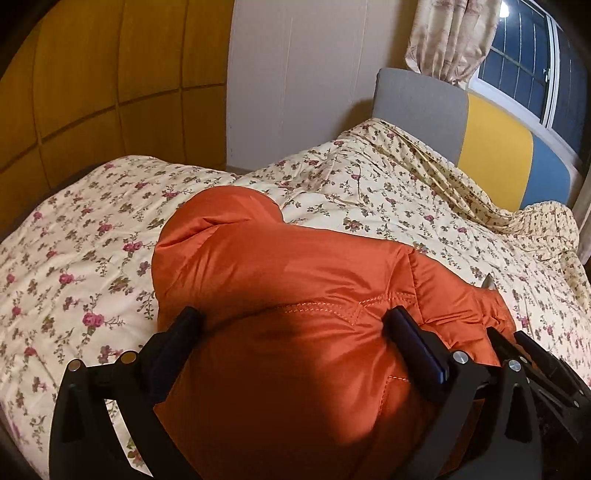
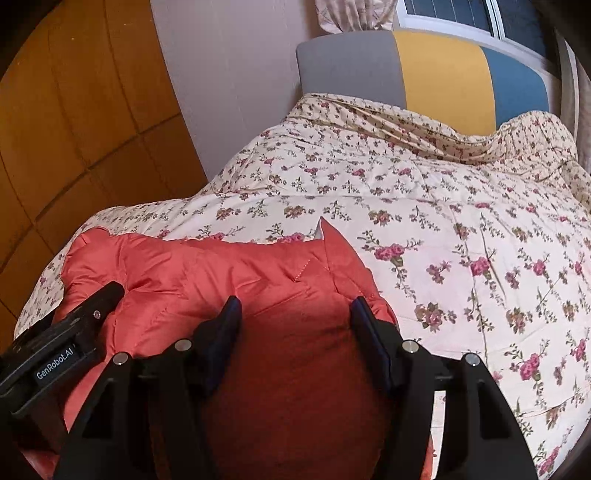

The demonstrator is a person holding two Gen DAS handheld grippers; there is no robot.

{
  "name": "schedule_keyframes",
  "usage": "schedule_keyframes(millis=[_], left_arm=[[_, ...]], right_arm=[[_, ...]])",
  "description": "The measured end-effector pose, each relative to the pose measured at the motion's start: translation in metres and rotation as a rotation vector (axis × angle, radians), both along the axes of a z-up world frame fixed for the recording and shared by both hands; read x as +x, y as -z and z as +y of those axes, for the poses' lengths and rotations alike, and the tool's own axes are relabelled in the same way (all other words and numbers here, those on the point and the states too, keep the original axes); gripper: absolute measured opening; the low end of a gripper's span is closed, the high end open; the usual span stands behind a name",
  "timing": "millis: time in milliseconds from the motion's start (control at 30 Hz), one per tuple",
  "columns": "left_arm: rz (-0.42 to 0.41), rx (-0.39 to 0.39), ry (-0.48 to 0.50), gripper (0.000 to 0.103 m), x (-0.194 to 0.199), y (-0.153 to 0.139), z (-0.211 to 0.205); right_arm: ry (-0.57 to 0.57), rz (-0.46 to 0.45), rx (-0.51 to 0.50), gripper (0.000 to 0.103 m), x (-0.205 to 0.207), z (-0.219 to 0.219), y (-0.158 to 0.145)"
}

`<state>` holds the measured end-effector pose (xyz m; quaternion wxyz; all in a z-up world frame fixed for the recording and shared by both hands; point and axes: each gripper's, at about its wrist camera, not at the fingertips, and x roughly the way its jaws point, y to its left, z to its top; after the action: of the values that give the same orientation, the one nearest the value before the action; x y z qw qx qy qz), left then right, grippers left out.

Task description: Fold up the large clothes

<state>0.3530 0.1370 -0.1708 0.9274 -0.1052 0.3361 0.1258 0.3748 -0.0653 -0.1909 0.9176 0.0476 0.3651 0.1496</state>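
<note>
Warm indoor light, fisheye-warped edges

Floral bedspread (image 1: 369, 192), tricolour headboard (image 2: 439, 70), window (image 1: 524, 62).

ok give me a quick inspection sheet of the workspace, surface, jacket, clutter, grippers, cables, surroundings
surface: bed with a floral quilt, rumpled toward the headboard.
job's things: one orange puffer jacket lying bunched on the quilt, near edge gathered between both sets of jaws.
clutter: nothing seen.
grippers: left gripper shut on a thick fold of jacket; right gripper shut on the jacket beside it; the two sit close together, side by side.
cables: nothing seen.
surroundings: grey, yellow and blue headboard, wooden wall panels, curtain and a window, dark outside.
</note>
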Motion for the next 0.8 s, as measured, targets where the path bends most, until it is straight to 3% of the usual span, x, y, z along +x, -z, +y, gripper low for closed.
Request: schedule_keyframes(millis=[533,800], left_arm=[[0.005,0.068,-0.025,0.1,0.009,0.012,-0.006],[0.004,0.107,-0.013,0.1,-0.02,0.001,-0.018]], right_arm=[[0.01,0.021,0.014,0.062,0.009,0.001,0.014],[0.028,-0.041,-0.005,0.065,-0.025,-0.012,0.004]])
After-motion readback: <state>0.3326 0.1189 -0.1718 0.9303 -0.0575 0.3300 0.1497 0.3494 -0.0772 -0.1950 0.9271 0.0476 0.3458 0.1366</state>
